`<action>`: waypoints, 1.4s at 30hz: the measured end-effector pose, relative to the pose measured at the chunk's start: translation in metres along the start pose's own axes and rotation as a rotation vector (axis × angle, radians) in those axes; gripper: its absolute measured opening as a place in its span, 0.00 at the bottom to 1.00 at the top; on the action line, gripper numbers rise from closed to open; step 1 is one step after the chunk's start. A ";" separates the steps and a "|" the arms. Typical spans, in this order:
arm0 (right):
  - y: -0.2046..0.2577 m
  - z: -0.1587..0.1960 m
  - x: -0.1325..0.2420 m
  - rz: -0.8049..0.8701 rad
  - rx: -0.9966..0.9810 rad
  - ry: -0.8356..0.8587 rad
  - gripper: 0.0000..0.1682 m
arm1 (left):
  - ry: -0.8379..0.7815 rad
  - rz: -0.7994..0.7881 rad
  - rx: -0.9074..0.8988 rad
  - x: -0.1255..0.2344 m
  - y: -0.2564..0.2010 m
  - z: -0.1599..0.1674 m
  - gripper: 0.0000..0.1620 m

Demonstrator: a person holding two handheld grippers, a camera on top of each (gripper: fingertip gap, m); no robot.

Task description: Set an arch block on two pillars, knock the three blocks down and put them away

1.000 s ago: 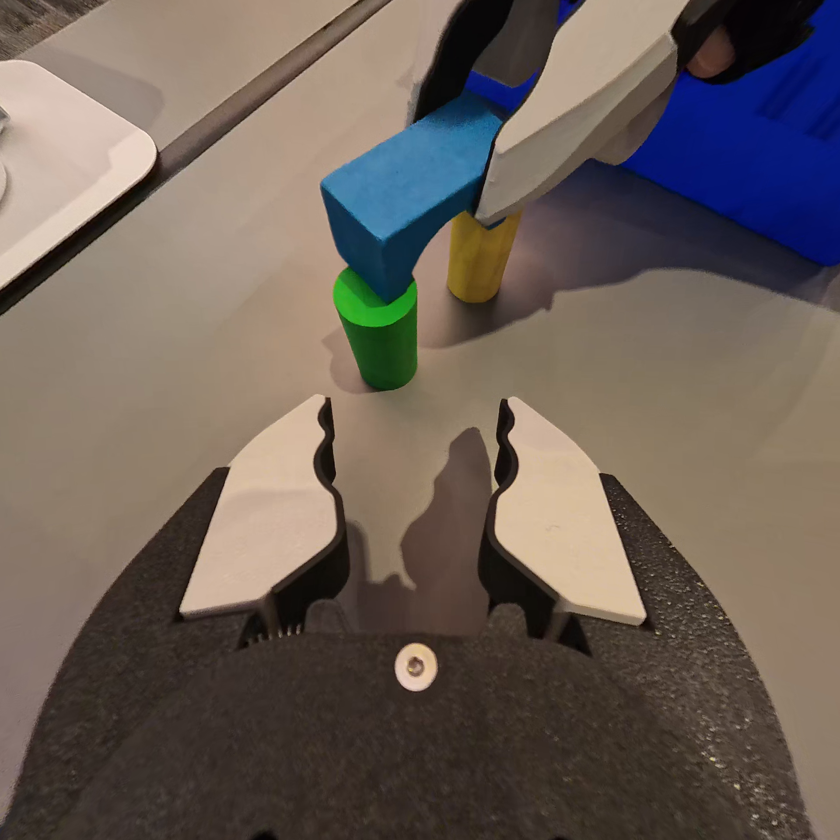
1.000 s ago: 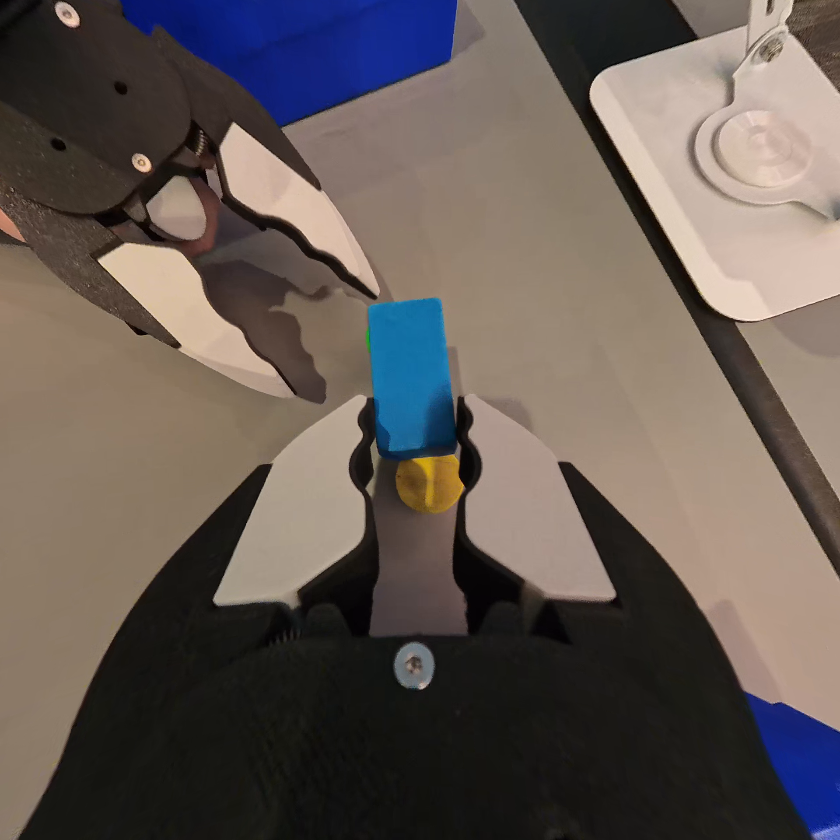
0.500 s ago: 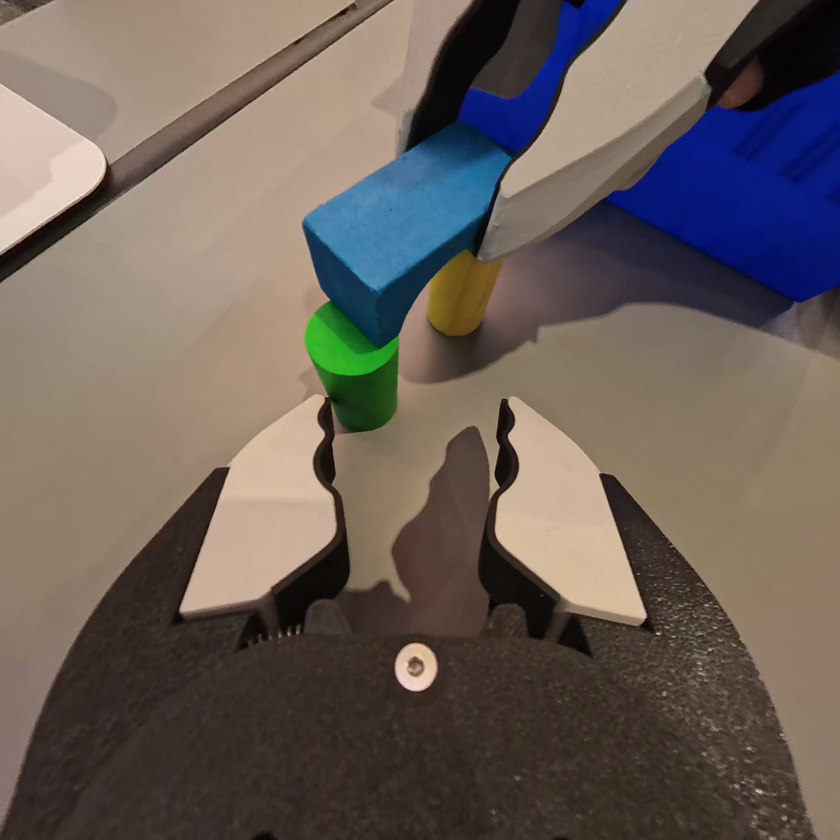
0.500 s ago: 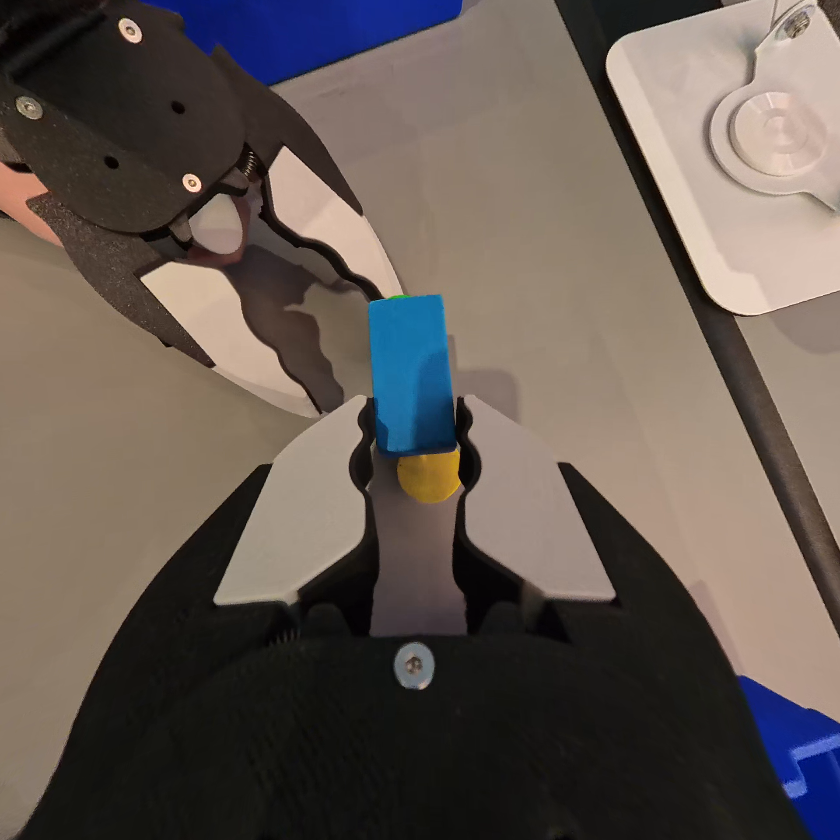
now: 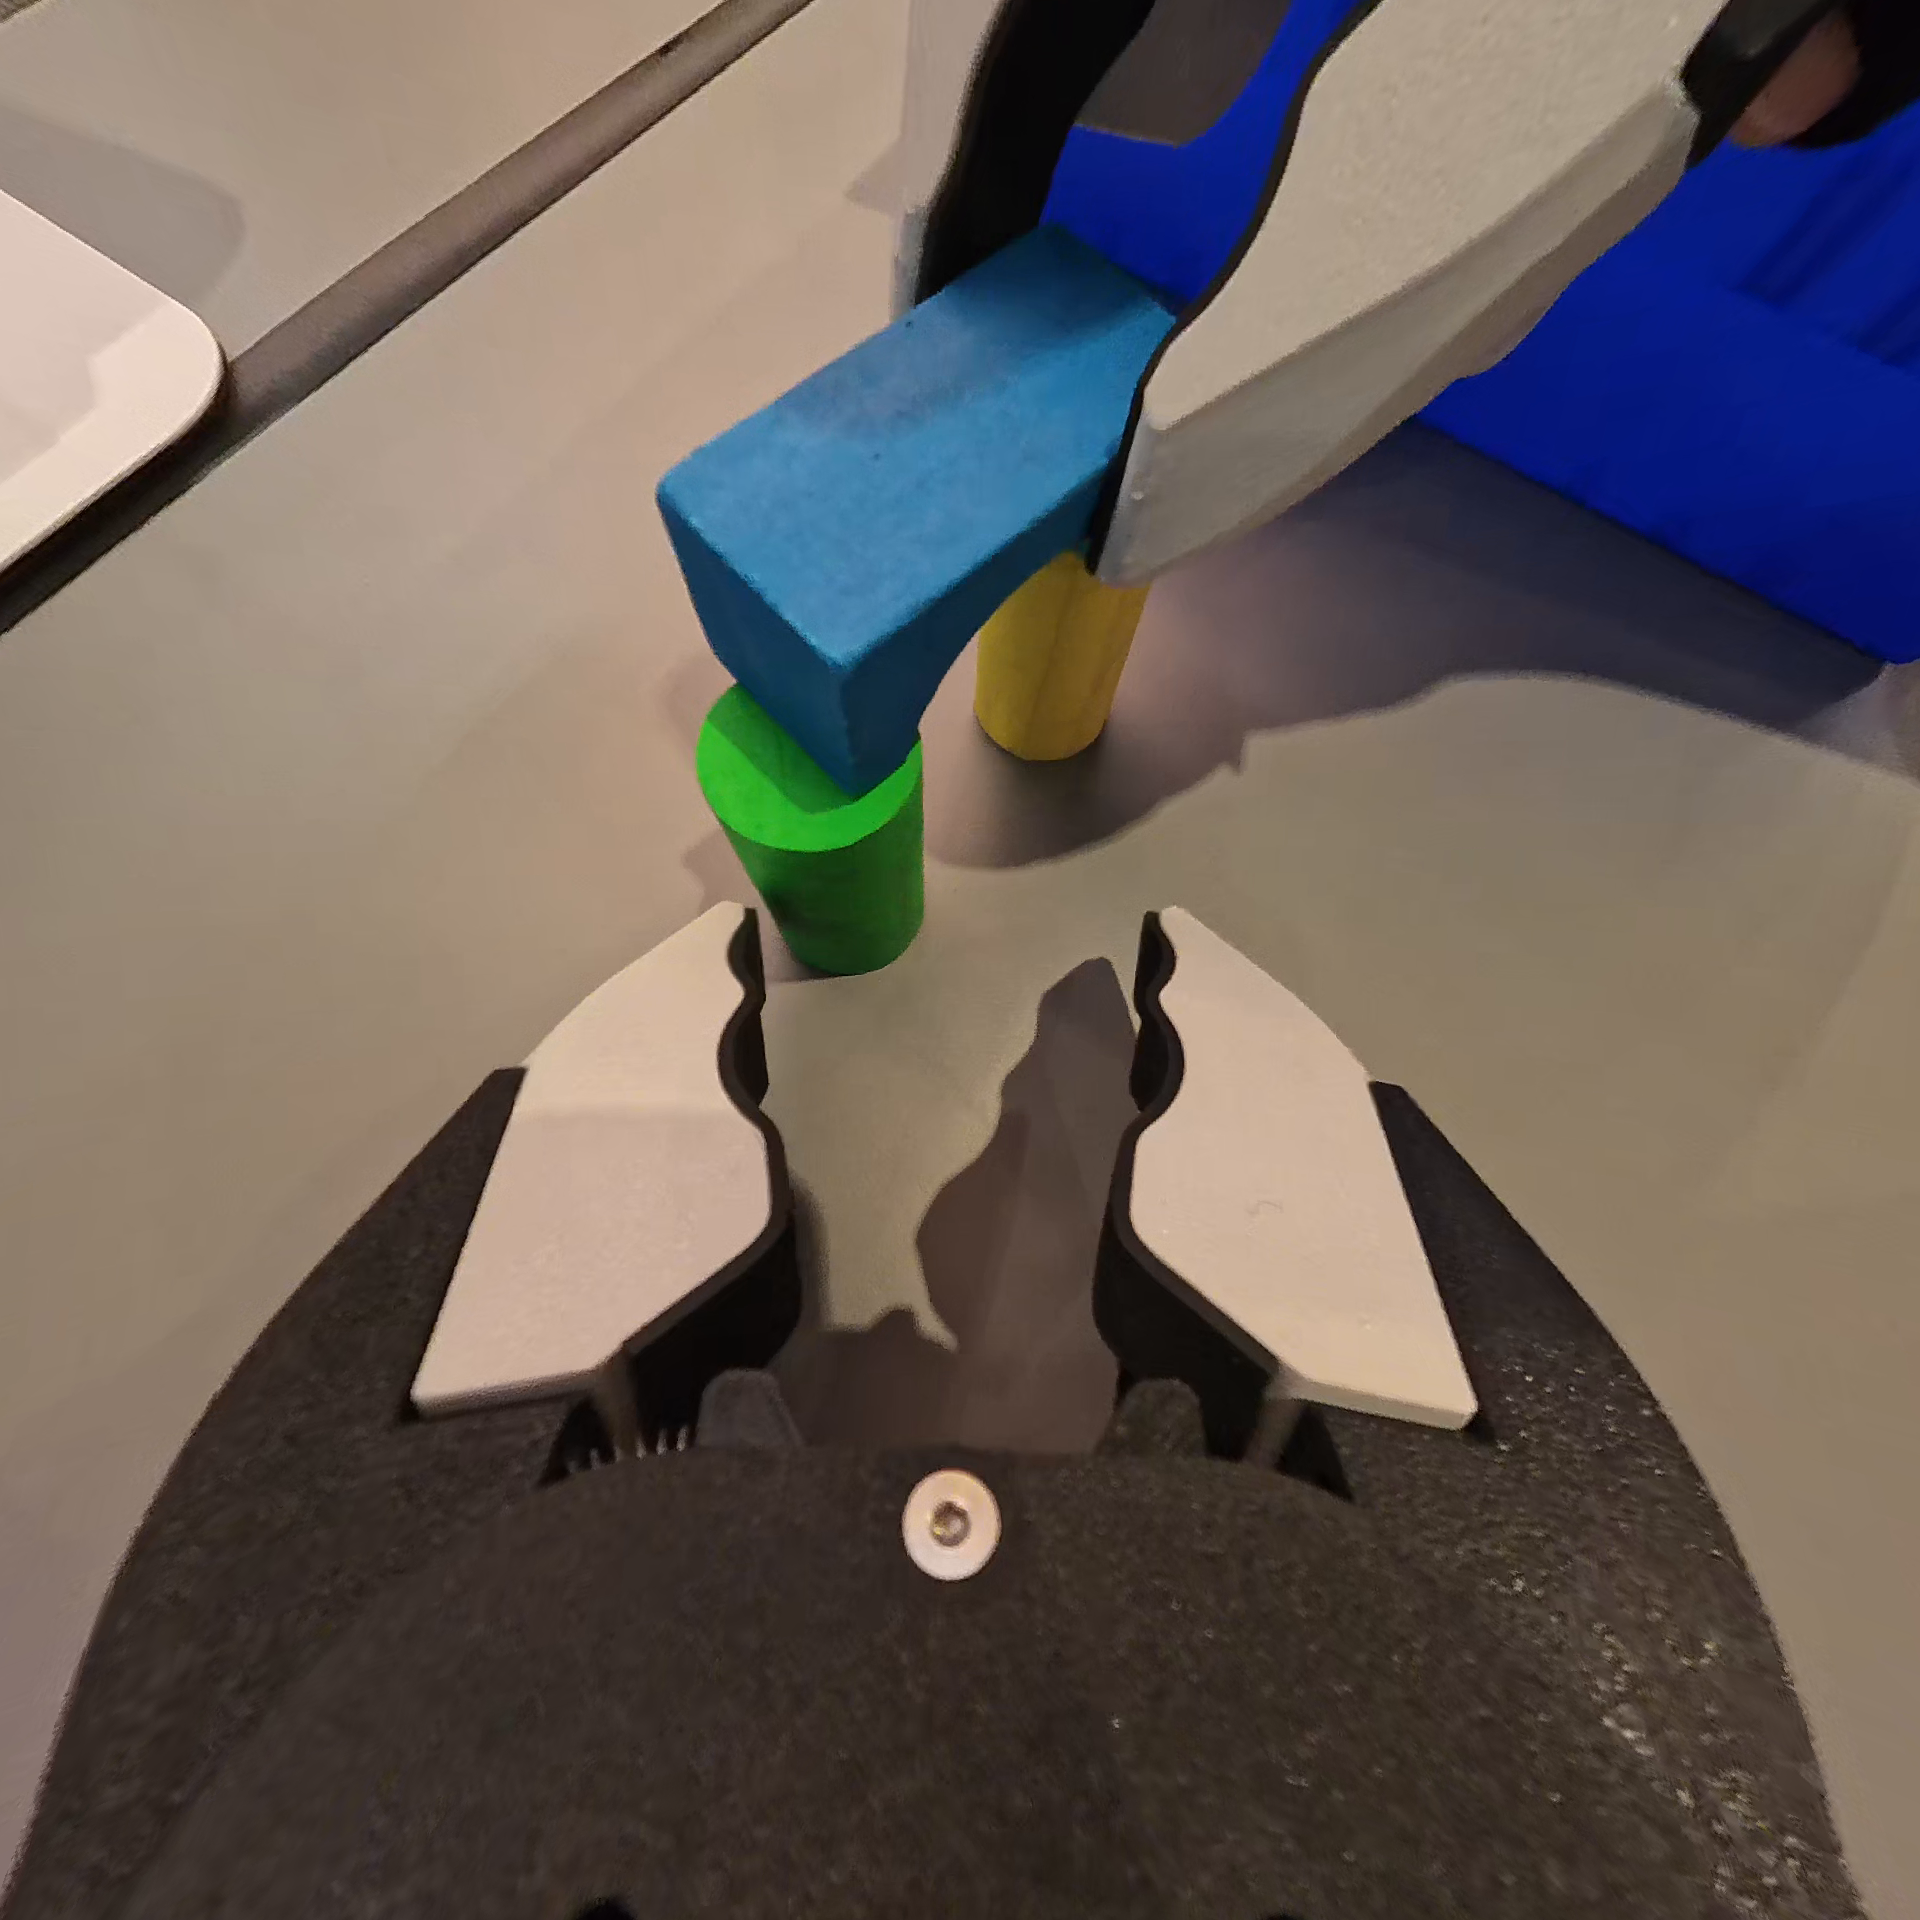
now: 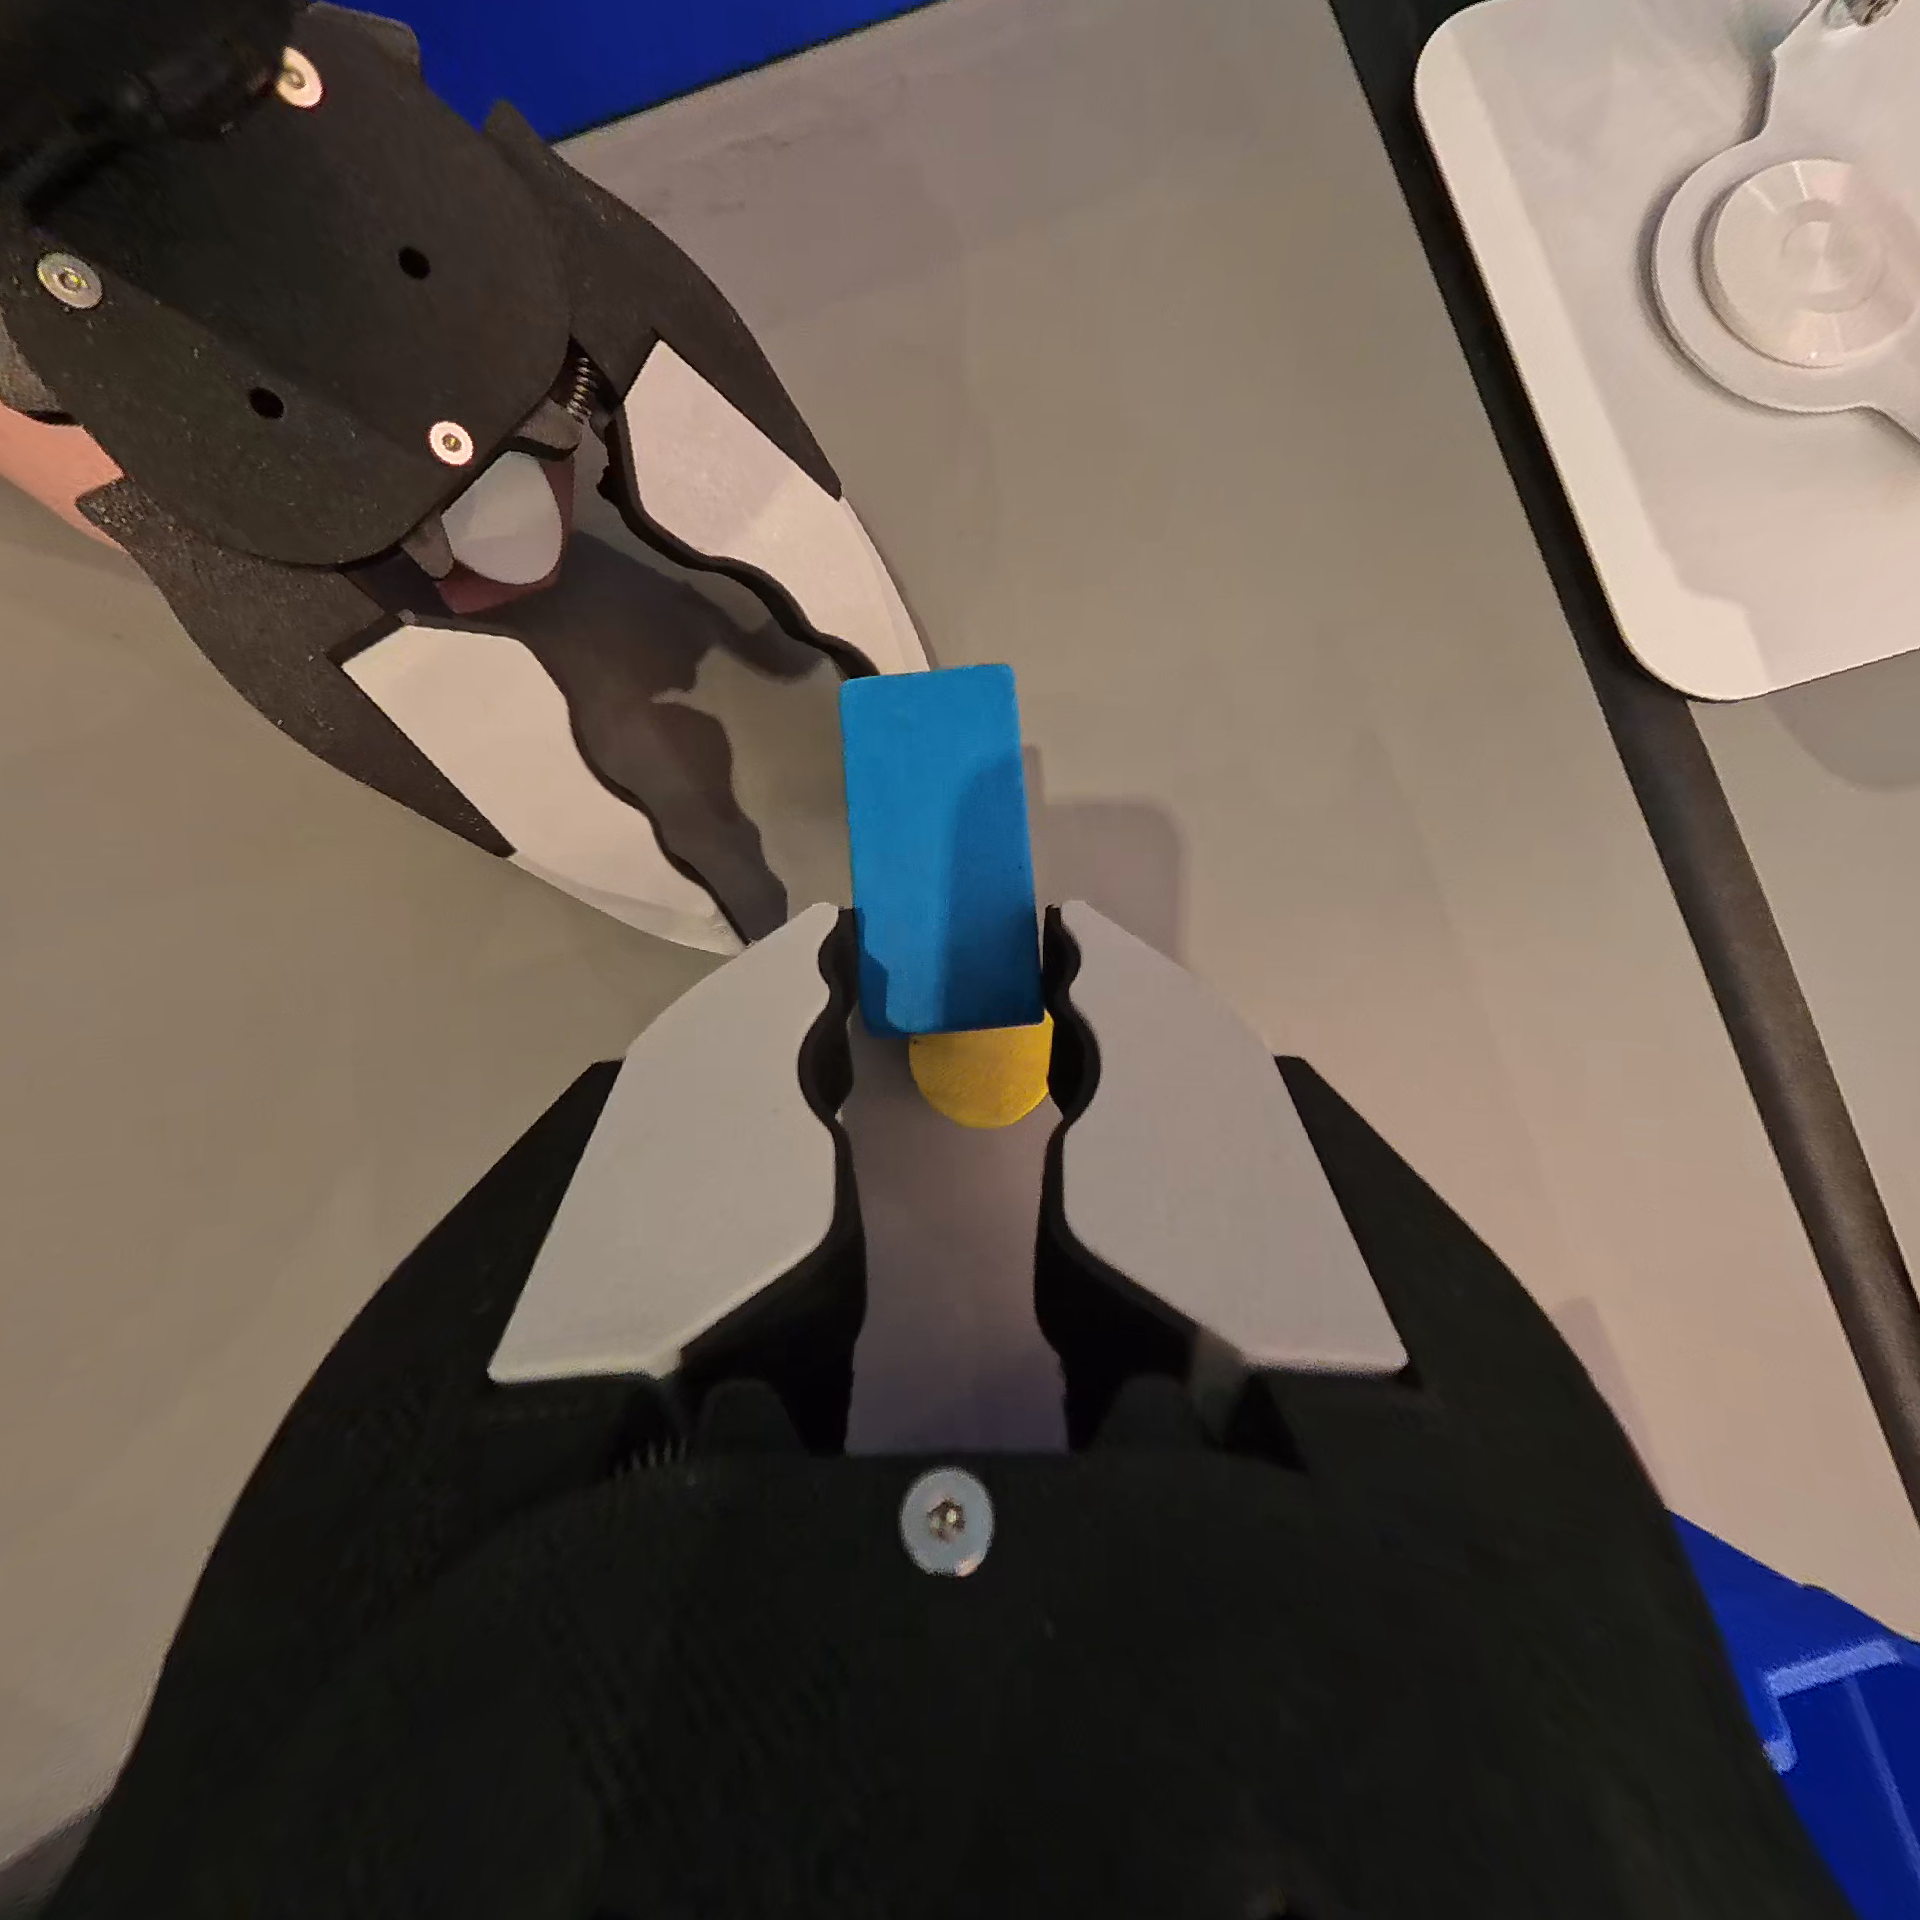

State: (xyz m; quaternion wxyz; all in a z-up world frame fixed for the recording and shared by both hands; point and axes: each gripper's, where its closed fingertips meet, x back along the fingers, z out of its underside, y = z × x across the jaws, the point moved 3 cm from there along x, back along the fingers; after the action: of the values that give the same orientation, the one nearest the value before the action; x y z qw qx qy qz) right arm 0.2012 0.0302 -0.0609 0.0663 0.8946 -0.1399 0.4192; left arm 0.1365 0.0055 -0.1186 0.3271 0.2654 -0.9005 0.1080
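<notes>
A blue arch block (image 5: 914, 488) spans a green pillar (image 5: 831, 852) and a yellow pillar (image 5: 1055, 665), both upright on the grey table. My right gripper (image 6: 948, 925) is shut on the arch's near end (image 6: 940, 842), with the yellow pillar's top (image 6: 977, 1081) showing just under it. In the left wrist view the right gripper (image 5: 1101, 447) comes in from the upper right. My left gripper (image 5: 945, 925) is open and empty, its left fingertip (image 5: 727, 935) right beside the green pillar's base. It also shows in the right wrist view (image 6: 800, 769).
A blue bin (image 5: 1714, 416) stands behind the pillars at the right; its corner also shows in the right wrist view (image 6: 1818, 1704). A white stand base (image 6: 1683, 343) lies past a dark table seam (image 6: 1621, 644). Bare grey tabletop (image 5: 312, 831) lies to the left. The tips of one gripper are about 7 centimetres away from the tips of the other.
My left gripper has moved closer to the green pillar, still open. The right gripper stays shut on the arch, which has shifted slightly over the pillars.
</notes>
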 end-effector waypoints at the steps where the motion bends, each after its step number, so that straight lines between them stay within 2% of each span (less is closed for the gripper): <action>1: 0.000 -0.001 0.001 0.001 0.005 -0.003 0.21 | 0.002 -0.015 -0.004 0.000 0.002 0.000 0.42; 9: -0.001 -0.002 0.005 -0.009 0.028 -0.014 0.21 | -0.061 -0.036 -0.032 0.012 -0.003 -0.011 0.40; 31: -0.004 0.004 0.003 -0.015 0.034 0.068 0.21 | -0.024 -0.033 -0.010 0.012 -0.002 -0.002 0.43; 35: -0.003 0.005 0.004 0.004 0.051 0.075 0.32 | -0.037 -0.034 0.007 0.015 -0.001 -0.004 0.44; 39: -0.002 -0.007 0.018 0.044 0.054 0.005 0.34 | -0.068 -0.041 0.029 0.025 -0.002 -0.006 0.47; 42: 0.005 -0.028 0.046 0.084 0.049 -0.131 0.34 | -0.171 -0.076 0.025 0.046 -0.002 -0.019 0.45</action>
State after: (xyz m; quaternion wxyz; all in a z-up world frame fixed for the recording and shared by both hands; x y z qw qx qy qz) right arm 0.2070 0.0234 -0.0072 0.0176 0.9148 -0.1712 0.3653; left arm 0.1179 -0.0075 -0.0750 0.2497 0.3116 -0.9130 0.0836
